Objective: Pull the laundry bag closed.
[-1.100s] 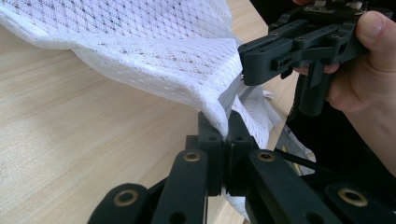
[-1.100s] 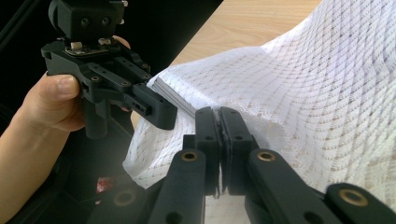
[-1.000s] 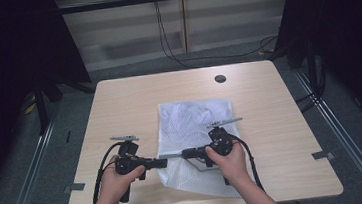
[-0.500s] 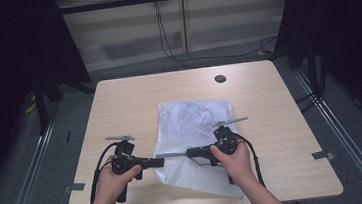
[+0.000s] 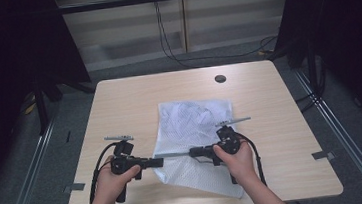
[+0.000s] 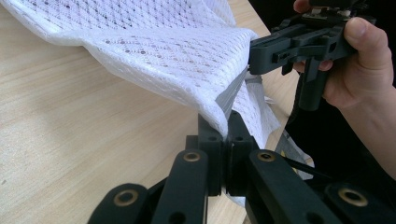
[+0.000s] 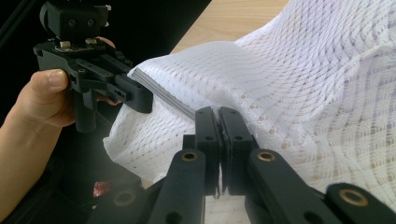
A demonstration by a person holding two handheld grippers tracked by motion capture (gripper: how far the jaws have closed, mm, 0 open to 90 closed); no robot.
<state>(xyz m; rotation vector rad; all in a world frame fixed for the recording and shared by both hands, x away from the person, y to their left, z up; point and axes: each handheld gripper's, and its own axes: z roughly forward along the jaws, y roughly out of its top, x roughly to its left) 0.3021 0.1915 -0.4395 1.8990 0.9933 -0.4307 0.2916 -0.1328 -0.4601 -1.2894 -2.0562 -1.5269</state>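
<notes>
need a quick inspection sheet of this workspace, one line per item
surface: light wooden table, with a small dark round disc near its far edge
job's things: white mesh cloth spread mid-table, its near part lifted; a grey-trimmed edge is stretched between the grippers
clutter: nothing seen
grippers: left gripper shut on the cloth edge; right gripper shut on the same edge, facing the left one
cables: a black cable loops from each gripper; more cables lie on the floor beyond the table
surroundings: dark curtains on both sides, grey floor, metal rails beside the table
</notes>
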